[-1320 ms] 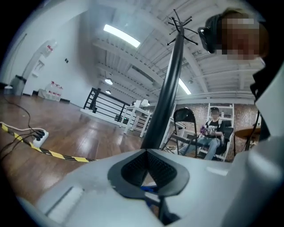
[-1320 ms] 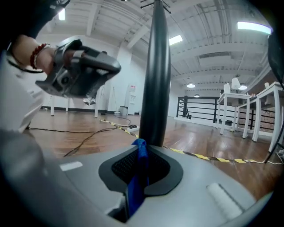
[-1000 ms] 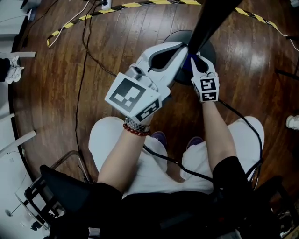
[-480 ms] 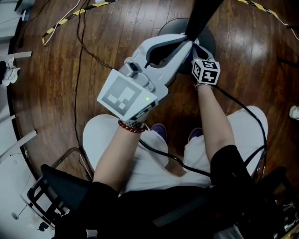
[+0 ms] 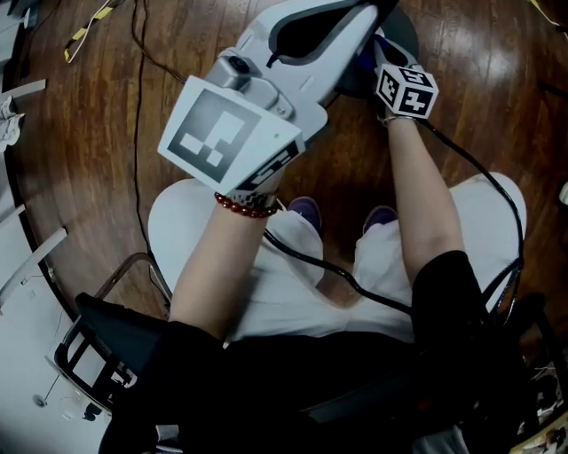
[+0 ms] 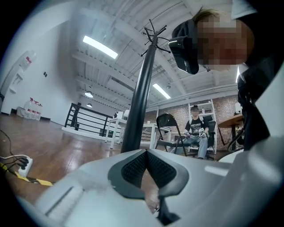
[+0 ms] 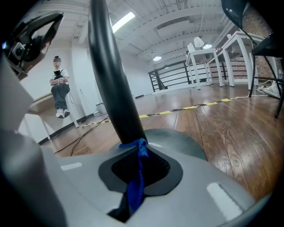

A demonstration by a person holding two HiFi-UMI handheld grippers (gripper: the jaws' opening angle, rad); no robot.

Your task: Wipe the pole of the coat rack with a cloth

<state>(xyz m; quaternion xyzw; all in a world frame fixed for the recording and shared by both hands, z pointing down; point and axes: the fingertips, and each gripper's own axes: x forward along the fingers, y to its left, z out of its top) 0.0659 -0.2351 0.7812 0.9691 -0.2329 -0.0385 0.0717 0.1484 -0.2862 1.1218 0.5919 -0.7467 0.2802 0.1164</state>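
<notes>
Right gripper view: blue cloth [image 7: 135, 186] between tight jaws, against black pole [image 7: 111, 80].

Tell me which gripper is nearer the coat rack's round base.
Right. The right gripper, shut on the blue cloth, sits just above the base, low on the pole; the left gripper, shut and empty, is higher up.

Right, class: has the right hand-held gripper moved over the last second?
Yes, a little. Judged against the coat rack base, the right hand-held gripper has crept forward, farther from the purple shoes.
</notes>
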